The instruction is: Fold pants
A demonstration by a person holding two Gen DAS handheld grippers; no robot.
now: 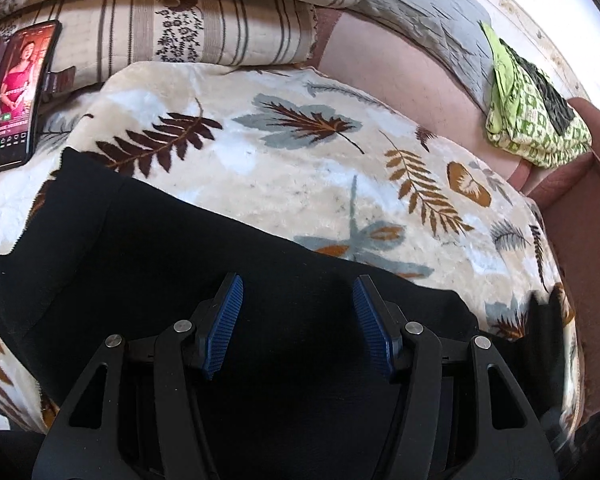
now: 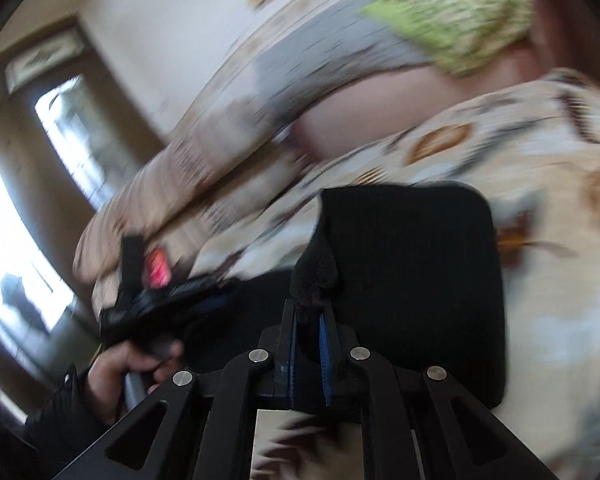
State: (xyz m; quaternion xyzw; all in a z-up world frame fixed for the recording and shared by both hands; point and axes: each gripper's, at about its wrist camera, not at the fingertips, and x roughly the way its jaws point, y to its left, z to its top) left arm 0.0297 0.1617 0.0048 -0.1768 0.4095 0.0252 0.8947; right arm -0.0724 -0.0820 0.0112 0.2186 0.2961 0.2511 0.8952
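Black pants (image 1: 188, 264) lie on a cream blanket with a leaf print (image 1: 308, 160). My left gripper (image 1: 298, 308) is open, its blue pads (image 1: 224, 320) spread above the black cloth, holding nothing. In the right wrist view my right gripper (image 2: 309, 320) is shut on a bunched fold of the pants (image 2: 314, 272) and holds it lifted above the blanket; the rest of the pants (image 2: 412, 264) hangs in a flat layer behind. This view is blurred by motion. The hand holding the left gripper (image 2: 140, 304) shows at the left.
A phone with a lit screen (image 1: 14, 96) leans at the left against striped pillows (image 1: 188, 28). A green patterned cloth (image 1: 532, 120) lies on the pink sofa (image 1: 400, 76) at the right. A bright window (image 2: 28, 208) is at the left of the right wrist view.
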